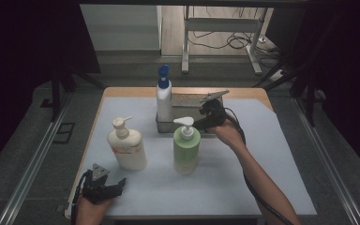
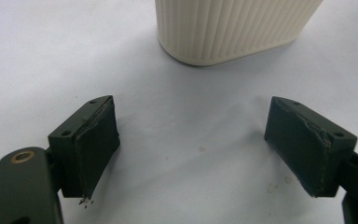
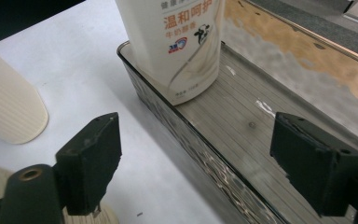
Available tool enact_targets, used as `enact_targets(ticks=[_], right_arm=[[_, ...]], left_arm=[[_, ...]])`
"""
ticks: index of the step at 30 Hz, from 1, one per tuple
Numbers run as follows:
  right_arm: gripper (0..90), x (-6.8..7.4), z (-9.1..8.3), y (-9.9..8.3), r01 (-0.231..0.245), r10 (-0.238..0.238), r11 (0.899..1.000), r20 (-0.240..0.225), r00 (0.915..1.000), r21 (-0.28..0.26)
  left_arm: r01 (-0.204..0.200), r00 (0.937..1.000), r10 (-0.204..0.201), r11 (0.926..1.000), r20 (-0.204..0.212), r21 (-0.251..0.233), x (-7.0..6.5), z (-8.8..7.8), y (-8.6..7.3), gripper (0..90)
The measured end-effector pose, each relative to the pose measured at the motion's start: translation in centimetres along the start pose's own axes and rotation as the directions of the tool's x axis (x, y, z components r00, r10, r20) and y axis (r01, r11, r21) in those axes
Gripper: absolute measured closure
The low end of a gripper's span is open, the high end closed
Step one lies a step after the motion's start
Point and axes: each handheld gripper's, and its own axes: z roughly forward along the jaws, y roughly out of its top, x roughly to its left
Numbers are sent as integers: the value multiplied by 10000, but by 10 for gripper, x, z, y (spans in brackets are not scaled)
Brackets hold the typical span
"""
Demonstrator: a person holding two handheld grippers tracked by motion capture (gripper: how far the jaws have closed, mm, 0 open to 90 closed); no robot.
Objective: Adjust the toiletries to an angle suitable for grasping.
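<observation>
The right hand-held gripper (image 1: 209, 111) sits just right of the frame's middle in the high view, over the grey tray (image 1: 187, 101) at the far side of the worktop (image 1: 262, 159). In the right gripper view its two black jaws stand wide apart with nothing between them; one is over the white sheet on the worktop, the other over the tray's ribbed floor, and the tray's near wall (image 3: 186, 135) runs between them. A white bottle with a blue cap (image 1: 163, 96) stands upright in the left end of the tray. In the right gripper view its printed lower body (image 3: 177, 44) shows at the top centre, well clear of the jaws.

A green pump bottle (image 1: 186, 146) stands on the worktop just in front of the tray, close beside the right hand. A cream pump bottle (image 1: 127, 145) stands to its left, the two apart.

The left hand-held gripper (image 1: 104, 183) rests low at the bottom left of the high view, near the worktop's front edge. In the left gripper view its jaws are spread wide over bare white surface, holding nothing, with the ribbed base of the cream pump bottle (image 2: 233, 28) at the top of the frame, apart from them.
</observation>
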Motion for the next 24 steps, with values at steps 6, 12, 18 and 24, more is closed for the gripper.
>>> enact_targets(ticks=[6,12,18,24], right_arm=[[106,0,-9,-9,573,-571,9975,-70,9983,403],[70,-3,-15,-17,563,-553,9976,-237,9982,410],[69,-4,-22,-28,193,-180,9995,-481,9987,268],[81,-5,-29,-39,127,-97,9993,-856,9963,344]], left_arm=[[-3,10000,3,10000,-4,-3,0,0,0,170],[-22,10000,22,10000,-11,-3,0,0,0,170],[-6,10000,6,10000,-5,-15,0,0,0,170],[-29,10000,29,10000,-15,-16,0,0,0,170]])
